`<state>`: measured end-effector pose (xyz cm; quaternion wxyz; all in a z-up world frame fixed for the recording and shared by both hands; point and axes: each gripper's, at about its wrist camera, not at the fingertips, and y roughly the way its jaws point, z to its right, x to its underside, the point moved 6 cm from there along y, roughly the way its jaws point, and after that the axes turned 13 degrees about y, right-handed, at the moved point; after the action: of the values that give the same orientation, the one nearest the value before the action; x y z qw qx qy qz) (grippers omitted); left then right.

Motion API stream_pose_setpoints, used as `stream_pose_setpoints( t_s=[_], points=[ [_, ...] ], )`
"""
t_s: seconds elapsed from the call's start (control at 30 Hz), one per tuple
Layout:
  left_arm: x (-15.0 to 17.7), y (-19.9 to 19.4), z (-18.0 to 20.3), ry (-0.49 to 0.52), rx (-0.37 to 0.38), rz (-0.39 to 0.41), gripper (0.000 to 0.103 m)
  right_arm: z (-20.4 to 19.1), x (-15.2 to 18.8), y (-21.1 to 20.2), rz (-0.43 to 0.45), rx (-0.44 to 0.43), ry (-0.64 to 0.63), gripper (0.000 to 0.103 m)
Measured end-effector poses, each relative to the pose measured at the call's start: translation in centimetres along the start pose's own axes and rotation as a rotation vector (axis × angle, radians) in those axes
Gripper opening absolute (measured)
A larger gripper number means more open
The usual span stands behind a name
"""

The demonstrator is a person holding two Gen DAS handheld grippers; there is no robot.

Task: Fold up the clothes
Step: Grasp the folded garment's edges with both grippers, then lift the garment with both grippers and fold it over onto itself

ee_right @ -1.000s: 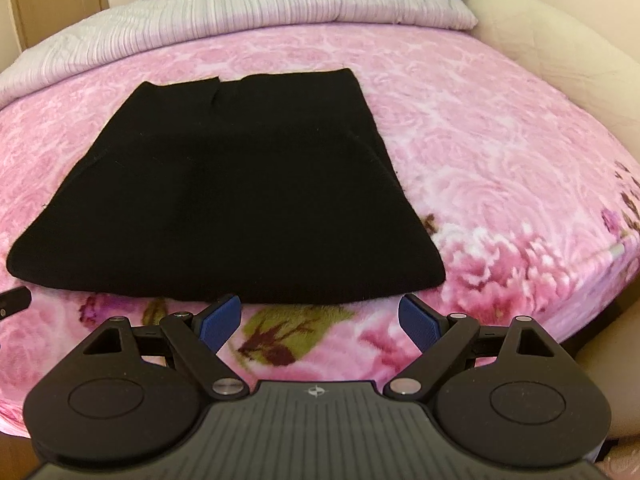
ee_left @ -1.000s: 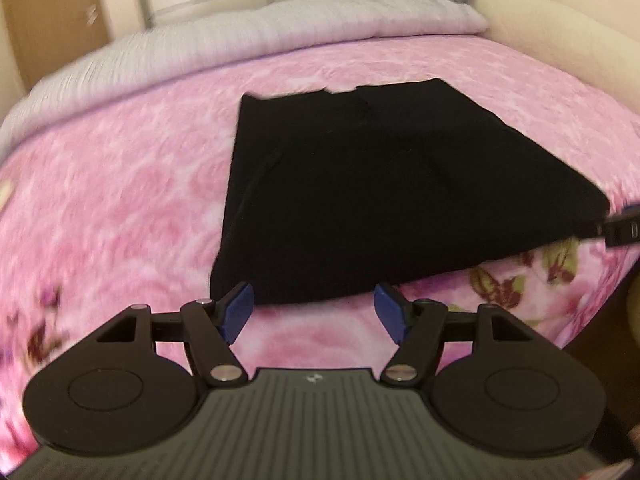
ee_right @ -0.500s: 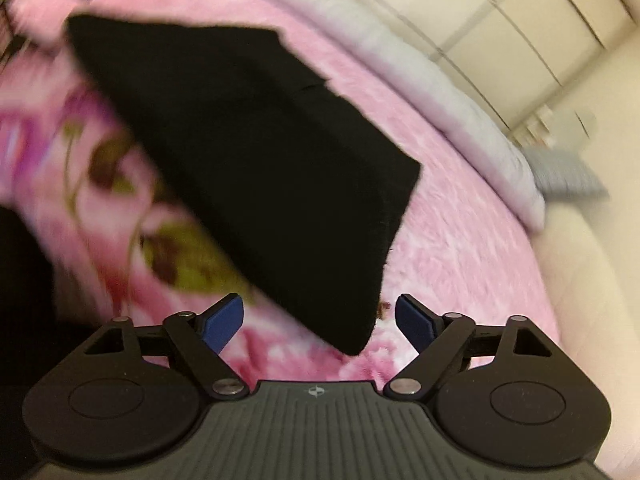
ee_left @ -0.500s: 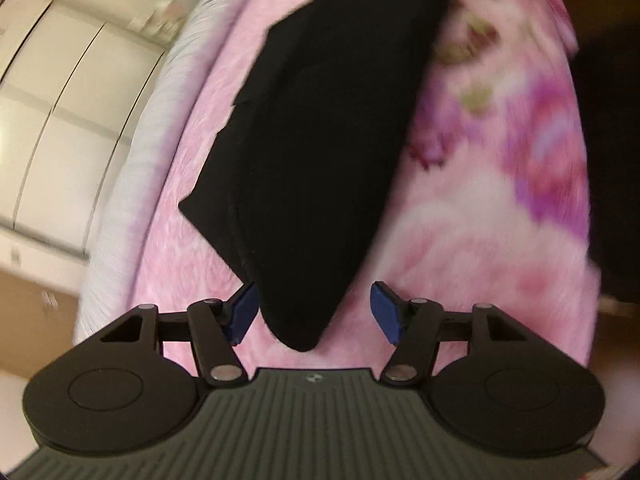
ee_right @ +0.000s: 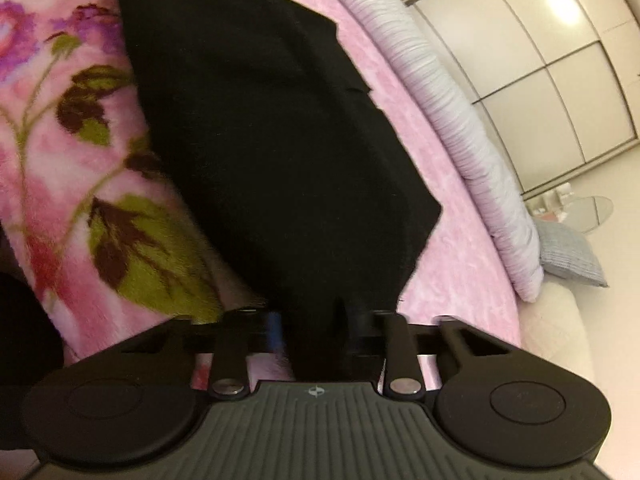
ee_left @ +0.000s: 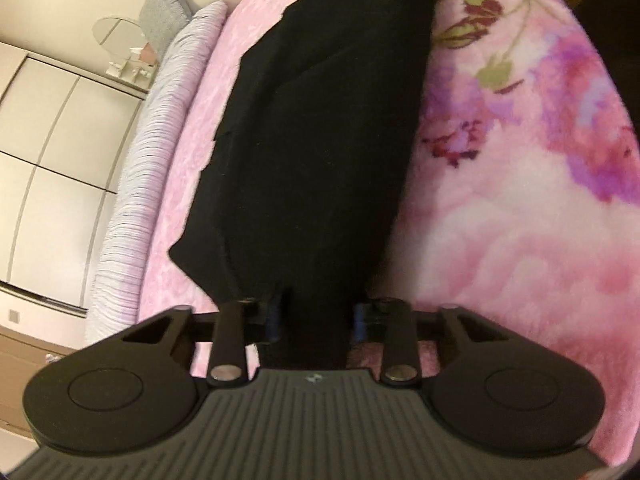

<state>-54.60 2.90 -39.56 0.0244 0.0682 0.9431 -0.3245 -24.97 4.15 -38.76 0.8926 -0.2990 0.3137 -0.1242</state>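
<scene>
My left gripper (ee_left: 316, 318) and right gripper (ee_right: 320, 326) each pinch the black cloth (ee_left: 320, 140) on the pink bed (ee_left: 500, 200).

Both views are lit warmly and evenly, as by indoor lamp light, and a soft pinkish cast is laid over the whole. A round glare spot is seen on the glossy wardrobe doors (ee_right: 560, 0) in the right wrist view, high and far to the right of the black garment (ee_right: 280, 140). The garment (ee_left: 320, 140) is rendered as an almost featureless dark mass — folds are barely made out. Motion blur is spread over the floral blanket (ee_left: 520, 200) beside the garment, and the blue fingers (ee_left: 274, 322) at its near end are smeared. Straight lines are bowed strongly by the fisheye lens, and the corners are vignetted to black. Only faint shadow is cast along the garment's edge.
</scene>
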Motion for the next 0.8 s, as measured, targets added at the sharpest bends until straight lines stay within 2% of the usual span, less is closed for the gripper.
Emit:
stream_pose_setpoints(
  t_s=[0.07, 0.27, 0.4, 0.53, 0.63, 0.77, 0.8],
  points=[
    [0.2, -0.1, 0.0, 0.000, 0.016, 0.001, 0.012, -0.1, 0.0, -0.2, -0.003, -0.007, -0.010, 0.012],
    [0.5, -2.1, -0.7, -0.071, 0.069, 0.018, 0.008, 1.3, 0.0, -2.4, 0.004, -0.037, 0.018, 0.008],
    [1.1, -5.9, -0.3, -0.149, 0.096, 0.033, 0.007, 2.1, -0.2, -5.1, 0.018, -0.073, 0.068, 0.008],
    [1.5, -11.0, 2.0, -0.216, 0.118, 0.039, 0.006, 0.5, 0.9, -9.2, 0.010, -0.123, 0.066, 0.008],
    [1.8, -13.8, 4.3, -0.267, 0.152, 0.036, 0.000, -1.0, 2.1, -11.8, -0.001, -0.158, 0.066, 0.008],
    [2.5, -14.3, 6.6, -0.193, 0.092, -0.013, 0.000, -2.5, 3.2, -13.3, 0.002, -0.122, 0.110, 0.008],
    [2.6, -14.3, 6.9, -0.171, 0.076, -0.017, 0.003, -2.7, 3.2, -13.2, 0.001, -0.109, 0.116, 0.008]
  ],
)
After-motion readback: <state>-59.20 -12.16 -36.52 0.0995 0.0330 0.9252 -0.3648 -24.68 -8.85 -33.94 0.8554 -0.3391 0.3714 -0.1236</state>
